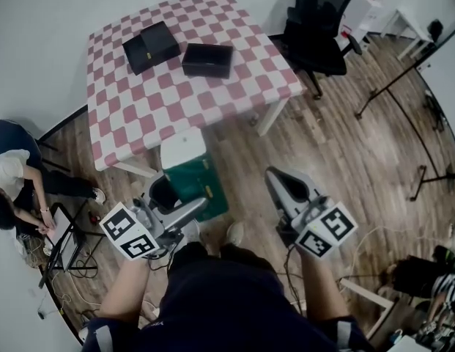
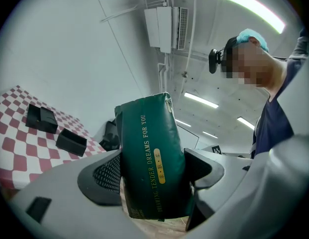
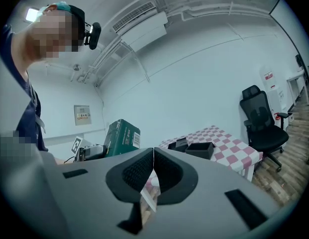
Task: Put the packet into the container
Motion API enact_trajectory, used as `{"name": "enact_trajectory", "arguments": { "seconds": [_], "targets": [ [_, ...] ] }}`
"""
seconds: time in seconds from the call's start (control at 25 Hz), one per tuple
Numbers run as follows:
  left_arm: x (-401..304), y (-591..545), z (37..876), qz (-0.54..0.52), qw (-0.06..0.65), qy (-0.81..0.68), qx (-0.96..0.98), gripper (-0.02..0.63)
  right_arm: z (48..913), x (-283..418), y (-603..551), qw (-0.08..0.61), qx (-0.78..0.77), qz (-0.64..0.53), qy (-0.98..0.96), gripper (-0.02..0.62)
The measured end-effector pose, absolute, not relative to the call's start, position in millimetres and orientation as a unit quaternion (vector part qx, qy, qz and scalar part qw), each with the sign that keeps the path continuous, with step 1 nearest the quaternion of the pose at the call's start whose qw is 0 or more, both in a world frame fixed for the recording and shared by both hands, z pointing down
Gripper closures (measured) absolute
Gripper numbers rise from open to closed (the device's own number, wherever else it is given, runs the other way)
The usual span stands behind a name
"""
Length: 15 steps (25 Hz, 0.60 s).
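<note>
A dark green packet (image 2: 150, 163) with gold lettering stands upright between the jaws of my left gripper (image 2: 152, 176), whose pads press on both of its sides. In the head view the left gripper (image 1: 185, 205) holds the packet (image 1: 201, 188) low over the wooden floor, short of the table. An open black container (image 1: 208, 59) sits on the checkered table (image 1: 176, 101), beside a second black box (image 1: 151, 46). My right gripper (image 1: 284, 185) hangs to the right, shut with nothing in it. The right gripper view shows its jaws (image 3: 153, 169) closed together, with the packet (image 3: 122, 137) off to the left.
A white stool (image 1: 183, 147) stands at the table's near edge. A black office chair (image 1: 319, 28) is at the table's right end. A light stand (image 1: 392, 86) and cables lie at right. One person (image 1: 11, 189) sits on the floor at left.
</note>
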<state>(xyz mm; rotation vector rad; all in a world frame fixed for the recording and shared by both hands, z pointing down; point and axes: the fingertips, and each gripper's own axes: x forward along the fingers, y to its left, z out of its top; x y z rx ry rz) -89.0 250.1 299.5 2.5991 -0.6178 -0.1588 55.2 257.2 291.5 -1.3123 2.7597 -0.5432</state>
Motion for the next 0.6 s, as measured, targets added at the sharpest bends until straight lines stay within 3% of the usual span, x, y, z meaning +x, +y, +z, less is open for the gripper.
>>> {"name": "enact_trajectory", "arguments": {
  "seconds": [0.6],
  "targets": [
    [-51.7,226.9,303.8,-0.065,0.229,-0.238,0.942,0.202,295.8,114.0,236.4,0.026,-0.430,-0.176,0.885,0.578]
  ]
}}
